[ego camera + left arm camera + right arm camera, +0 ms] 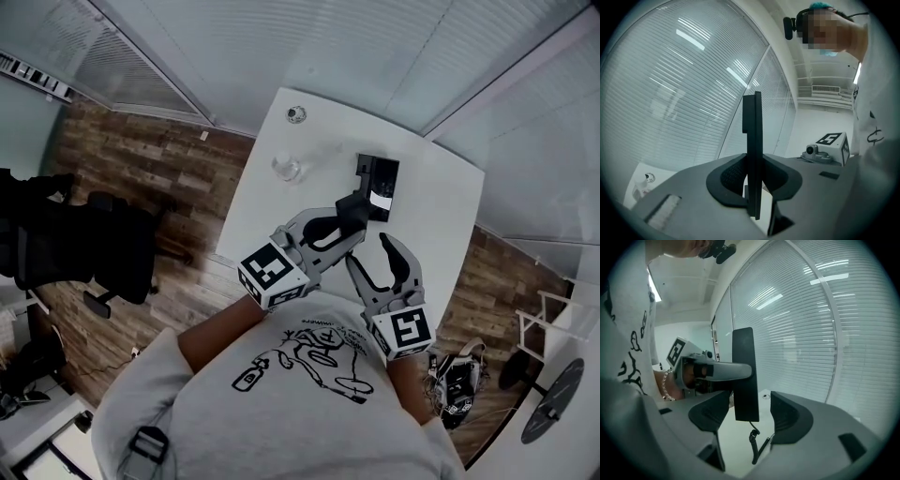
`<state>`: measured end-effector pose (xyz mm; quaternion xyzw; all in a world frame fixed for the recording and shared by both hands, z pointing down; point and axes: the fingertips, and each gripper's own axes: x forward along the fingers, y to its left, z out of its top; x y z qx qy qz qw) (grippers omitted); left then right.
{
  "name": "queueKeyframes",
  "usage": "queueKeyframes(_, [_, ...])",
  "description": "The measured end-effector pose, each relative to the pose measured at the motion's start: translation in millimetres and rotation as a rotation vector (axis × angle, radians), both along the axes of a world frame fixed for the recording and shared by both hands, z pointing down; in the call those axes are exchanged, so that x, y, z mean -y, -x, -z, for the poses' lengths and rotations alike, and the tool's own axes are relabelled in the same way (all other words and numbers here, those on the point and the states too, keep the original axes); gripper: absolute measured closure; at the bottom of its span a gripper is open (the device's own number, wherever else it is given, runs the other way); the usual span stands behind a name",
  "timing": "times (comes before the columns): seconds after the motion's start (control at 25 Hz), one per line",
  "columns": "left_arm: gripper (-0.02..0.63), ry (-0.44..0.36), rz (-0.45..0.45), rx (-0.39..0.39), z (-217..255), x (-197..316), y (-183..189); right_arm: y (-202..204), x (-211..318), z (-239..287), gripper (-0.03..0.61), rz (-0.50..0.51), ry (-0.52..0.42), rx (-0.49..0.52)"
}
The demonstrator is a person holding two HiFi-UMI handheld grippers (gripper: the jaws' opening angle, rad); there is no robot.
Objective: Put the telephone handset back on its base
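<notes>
In the head view, the person is leaning over a white table (pixel 441 216). The base (pixel 380 178) is lying near the table's far edge, with a glass (pixel 286 167) well to its left. The left gripper (pixel 349 217) is reaching toward the base's near corner and gripping the dark handset (pixel 359 204), which is off its cradle. Whether the handset is touching the base cannot be told here. The right gripper (pixel 367 248) is hovering just behind, with its jaws standing apart.

In the left gripper view, the left gripper (pixel 753 176) is clamping its pads on the handset (pixel 752 154), which is standing upright and edge-on against the window blinds. The right gripper's marker cube (pixel 832 145) is showing beyond, beside the person's shirt.

In the right gripper view, the right gripper (pixel 749 414) is holding its jaws wide. The handset (pixel 744 373) is standing between them, close to the left pad and clear of the right one, so the pads are not pressing on it. The left gripper (pixel 717 371) is pinching it from the side. A coiled cord (pixel 753 437) is hanging from the handset's lower end, above the table.
</notes>
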<state>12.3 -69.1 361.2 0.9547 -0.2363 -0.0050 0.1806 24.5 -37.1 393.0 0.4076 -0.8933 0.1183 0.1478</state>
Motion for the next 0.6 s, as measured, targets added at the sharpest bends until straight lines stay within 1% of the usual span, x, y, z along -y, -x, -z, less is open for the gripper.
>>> queueKeyframes(0.16, [0.54,0.025,-0.002,-0.003,-11,4,-5,1,5,-20,0.33,-0.007,0.028,-0.021])
queueKeyframes(0.4, [0.54,0.063,-0.044,0.0,-28,3,-18,2,9,-52,0.324,-0.005,0.072,-0.052])
queueKeyframes(0.6, [0.54,0.111,-0.081,0.002,-46,4,-34,-8,16,-70,0.325,-0.044,0.106,-0.041])
